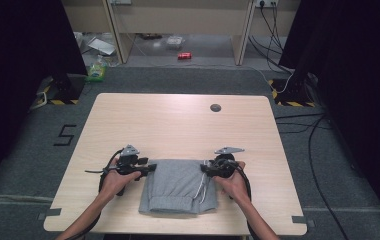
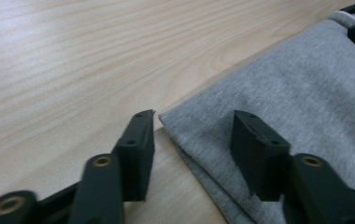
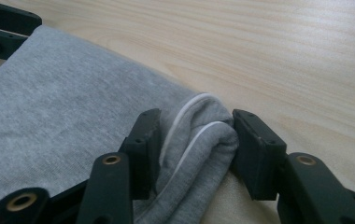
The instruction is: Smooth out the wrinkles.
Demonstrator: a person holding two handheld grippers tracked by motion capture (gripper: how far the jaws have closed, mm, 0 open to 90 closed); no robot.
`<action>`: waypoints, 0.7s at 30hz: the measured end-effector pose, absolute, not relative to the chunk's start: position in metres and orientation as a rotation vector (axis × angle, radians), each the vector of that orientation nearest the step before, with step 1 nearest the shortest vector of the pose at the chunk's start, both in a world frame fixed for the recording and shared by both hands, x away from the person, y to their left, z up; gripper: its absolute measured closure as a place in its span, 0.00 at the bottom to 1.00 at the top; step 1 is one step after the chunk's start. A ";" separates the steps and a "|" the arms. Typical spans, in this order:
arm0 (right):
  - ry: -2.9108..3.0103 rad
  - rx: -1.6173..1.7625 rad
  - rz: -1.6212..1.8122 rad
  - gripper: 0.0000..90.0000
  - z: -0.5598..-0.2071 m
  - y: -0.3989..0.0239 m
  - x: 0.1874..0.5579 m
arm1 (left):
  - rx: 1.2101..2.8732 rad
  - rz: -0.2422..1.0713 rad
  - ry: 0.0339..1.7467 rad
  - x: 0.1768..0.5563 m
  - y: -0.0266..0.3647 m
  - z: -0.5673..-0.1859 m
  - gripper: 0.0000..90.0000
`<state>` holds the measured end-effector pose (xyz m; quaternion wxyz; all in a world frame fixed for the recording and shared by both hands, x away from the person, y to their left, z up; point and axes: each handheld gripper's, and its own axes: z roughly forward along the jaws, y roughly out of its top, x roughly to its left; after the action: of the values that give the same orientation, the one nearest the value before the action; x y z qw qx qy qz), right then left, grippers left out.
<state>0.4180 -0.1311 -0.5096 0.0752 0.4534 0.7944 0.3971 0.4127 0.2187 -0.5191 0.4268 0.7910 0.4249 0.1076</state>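
Grey folded garment [image 1: 179,187] lies on the table [image 1: 178,120] near its front edge. Its bunched corner with white cord sits pinched between my right gripper [image 3: 192,135] fingers. My left gripper [image 2: 192,135] fingers straddle the opposite corner, spread, one finger on bare wood.

High view sits overhead facing forward and down; the 2 gripper views skim close along the table [image 1: 178,125], both catching the grey garment [image 2: 306,93].

Folded garment [image 1: 178,186] on table [image 1: 178,125], between grippers
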 end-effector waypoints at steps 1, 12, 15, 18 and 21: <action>2.381 1.359 1.191 0.65 -0.510 -0.131 0.418 | 1.980 0.280 1.058 0.412 0.217 -0.519 0.65; 2.322 1.320 1.203 0.78 -0.509 -0.128 0.441 | 1.994 0.353 1.047 0.433 0.205 -0.520 0.89; 2.303 1.361 1.228 0.78 -0.510 -0.130 0.457 | 1.985 0.352 1.077 0.446 0.206 -0.519 0.89; 2.282 1.383 1.237 0.78 -0.511 -0.130 0.471 | 1.975 0.353 1.106 0.459 0.207 -0.519 0.88; 2.270 1.381 1.234 0.77 -0.511 -0.130 0.483 | 1.966 0.364 1.123 0.469 0.206 -0.519 0.88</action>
<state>0.4828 -0.1301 -0.5114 0.1060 0.4688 0.7704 0.4188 0.4695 0.2060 -0.5188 0.4117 0.7813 0.4463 0.1446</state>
